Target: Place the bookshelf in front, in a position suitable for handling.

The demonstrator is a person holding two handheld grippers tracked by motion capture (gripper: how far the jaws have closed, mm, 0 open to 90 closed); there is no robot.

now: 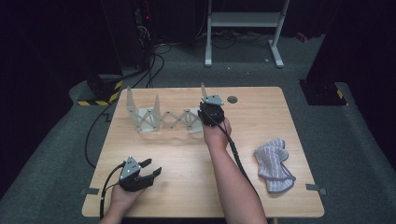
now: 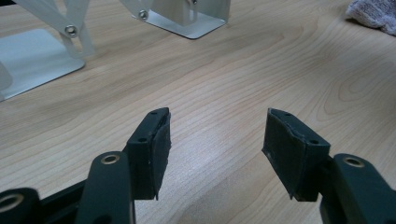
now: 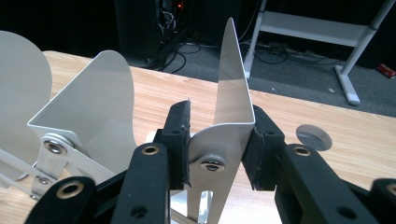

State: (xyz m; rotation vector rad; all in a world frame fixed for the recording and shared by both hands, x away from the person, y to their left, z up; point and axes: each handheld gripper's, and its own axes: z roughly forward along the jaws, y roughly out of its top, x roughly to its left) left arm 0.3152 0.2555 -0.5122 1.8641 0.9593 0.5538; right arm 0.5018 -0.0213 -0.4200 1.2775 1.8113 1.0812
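The expandable metal rack (image 1: 161, 119) stands at the far side of the table (image 1: 187, 154), its long axis running left to right, and the right gripper (image 1: 211, 109) has its jaws pinching the rack's rightmost upright plate (image 3: 231, 112) at the base (both pads press the metal in the right gripper view). So any pull or push runs along that axis, the right forearm reaching straight forward to it. The left gripper (image 1: 148, 169) rests low at the near left, jaws spread and empty, well apart from the rack; a striped cloth (image 1: 274, 163) lies at right.
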